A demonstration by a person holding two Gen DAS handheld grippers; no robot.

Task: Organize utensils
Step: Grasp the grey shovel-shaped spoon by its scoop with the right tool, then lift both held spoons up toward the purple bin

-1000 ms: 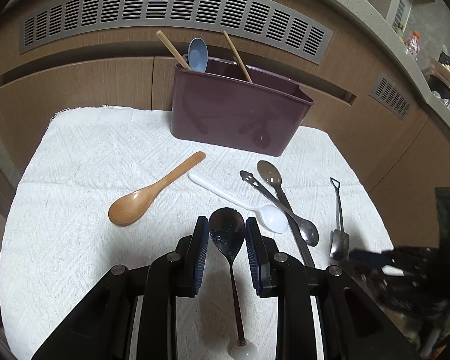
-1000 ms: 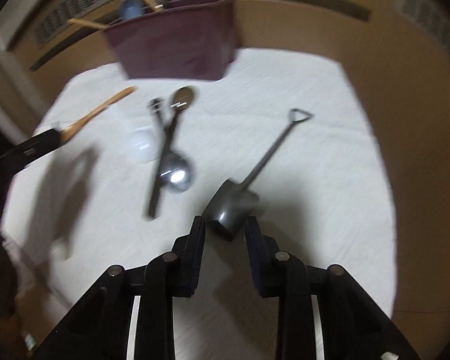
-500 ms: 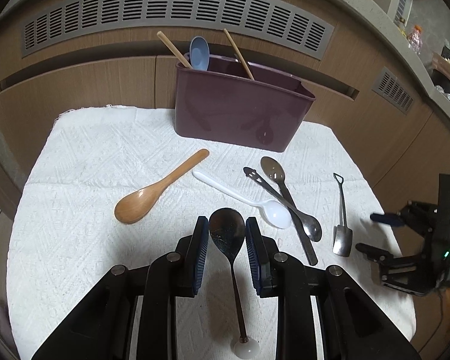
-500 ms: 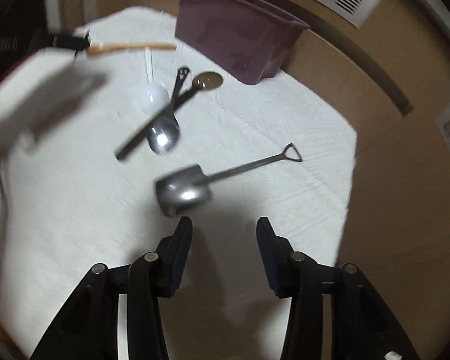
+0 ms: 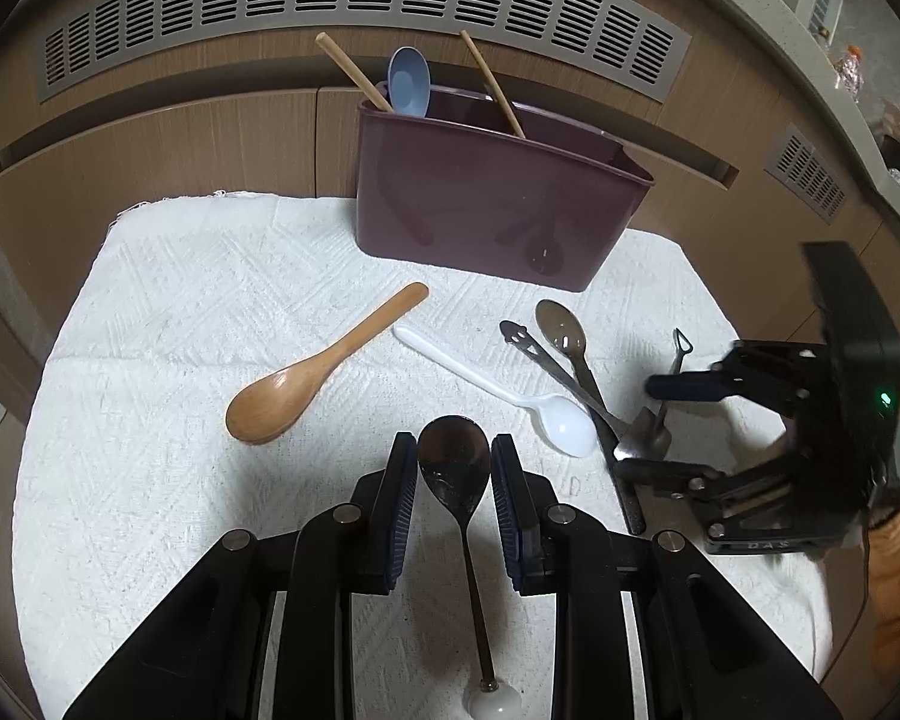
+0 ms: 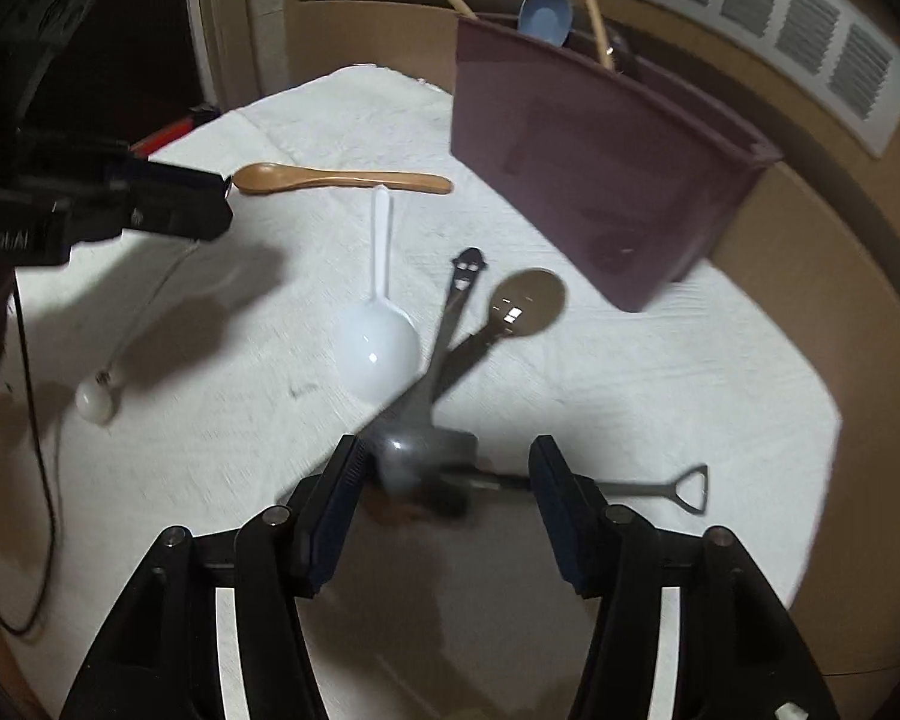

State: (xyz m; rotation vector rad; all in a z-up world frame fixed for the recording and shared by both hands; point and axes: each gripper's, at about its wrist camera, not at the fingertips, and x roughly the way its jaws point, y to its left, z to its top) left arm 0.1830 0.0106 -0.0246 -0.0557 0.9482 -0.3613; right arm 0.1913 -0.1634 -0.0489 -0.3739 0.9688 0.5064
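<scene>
Since the earlier frames the right gripper [image 5: 660,420] has swung in from the right edge to over the shovel spoon [image 5: 660,426], jaws opening, nothing pinched.

Left view: left gripper [image 5: 453,468] bottom centre, closed on dark spoon [image 5: 453,468] by its bowl. Wooden spoon [image 5: 306,384] centre-left, white spoon [image 5: 510,399] centre. Maroon caddy [image 5: 486,204] upper centre on white cloth [image 5: 150,360].

Right view: right gripper [image 6: 444,480] bottom centre, shovel spoon [image 6: 648,486] crosswise btwn pads, blurred. Left gripper [image 6: 168,210] upper left.

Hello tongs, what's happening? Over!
Left tongs shut on dark spoon. Right tongs opening around shovel spoon. Crossed metal spoons alongside.
</scene>
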